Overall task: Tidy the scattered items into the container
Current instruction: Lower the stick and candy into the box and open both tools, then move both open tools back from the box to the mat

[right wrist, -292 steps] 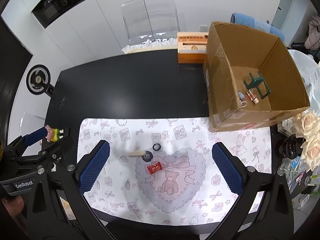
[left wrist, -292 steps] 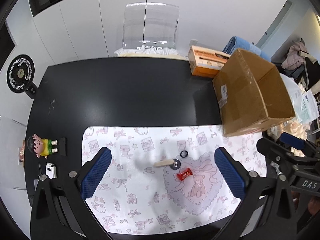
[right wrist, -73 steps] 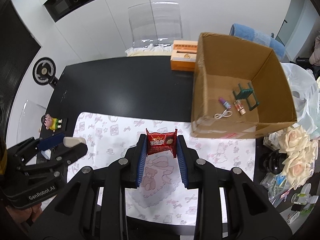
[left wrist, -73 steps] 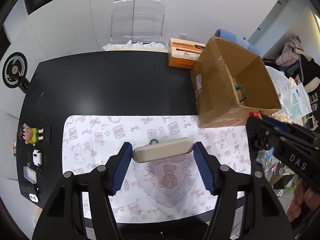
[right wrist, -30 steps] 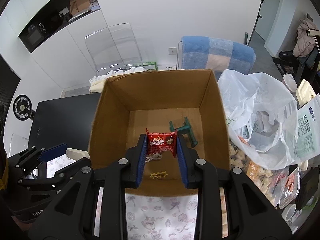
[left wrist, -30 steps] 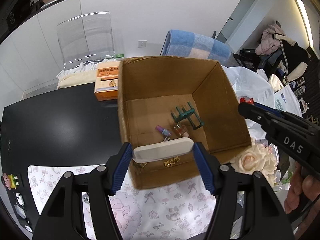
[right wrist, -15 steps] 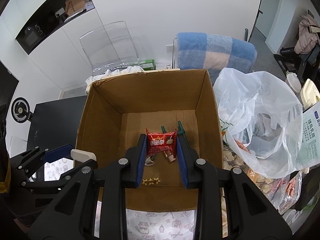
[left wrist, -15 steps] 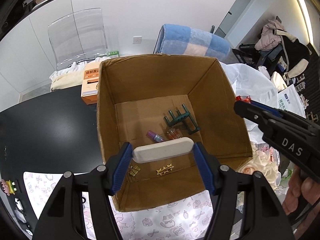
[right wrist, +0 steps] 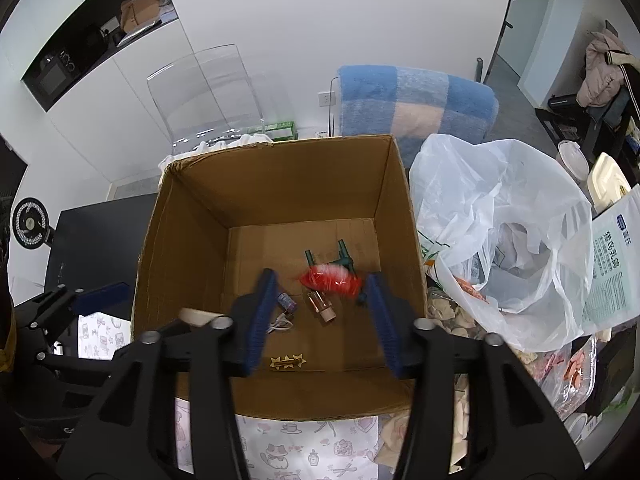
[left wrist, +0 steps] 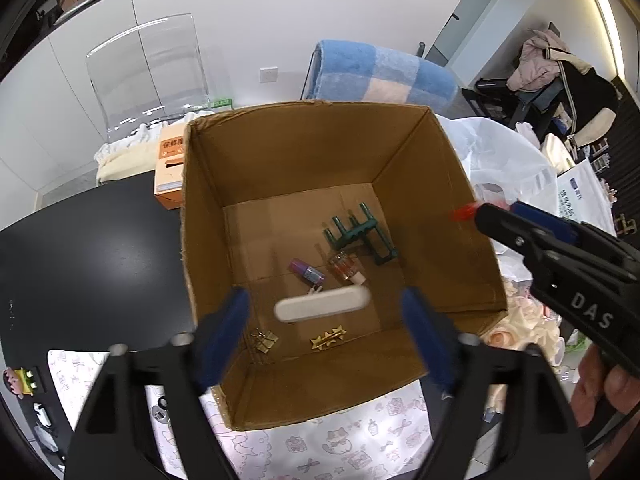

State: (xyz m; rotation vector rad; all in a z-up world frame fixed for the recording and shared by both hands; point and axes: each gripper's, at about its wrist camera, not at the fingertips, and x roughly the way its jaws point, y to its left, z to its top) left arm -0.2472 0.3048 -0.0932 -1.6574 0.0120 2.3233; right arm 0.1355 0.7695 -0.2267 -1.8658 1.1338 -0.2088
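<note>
Both grippers hover over the open cardboard box (left wrist: 208, 216) (right wrist: 280, 172). My left gripper (left wrist: 324, 332) is open, and a beige oblong piece (left wrist: 322, 304) hangs loose between its spread fingers, touching neither. My right gripper (right wrist: 322, 316) is open too, and a blurred red snack packet (right wrist: 330, 278) is free between its fingers above the box floor. On that floor lie a green rack (left wrist: 360, 232), a purple vial (left wrist: 306, 272), a pink bottle (left wrist: 346, 268), a gold star clip (left wrist: 328, 338) and gold binder clips (left wrist: 264, 338).
The box stands on a black table (left wrist: 92, 256) at the edge of a patterned mat (left wrist: 340, 448). An orange tissue box (left wrist: 170, 168) sits behind it. A white plastic bag (right wrist: 512, 240) and pale flowers (left wrist: 520, 320) crowd its right side. A person's hand (left wrist: 600, 384) holds the right gripper.
Both grippers went from shut to open. The beige piece and the red packet have come free and are dropping into the box.
</note>
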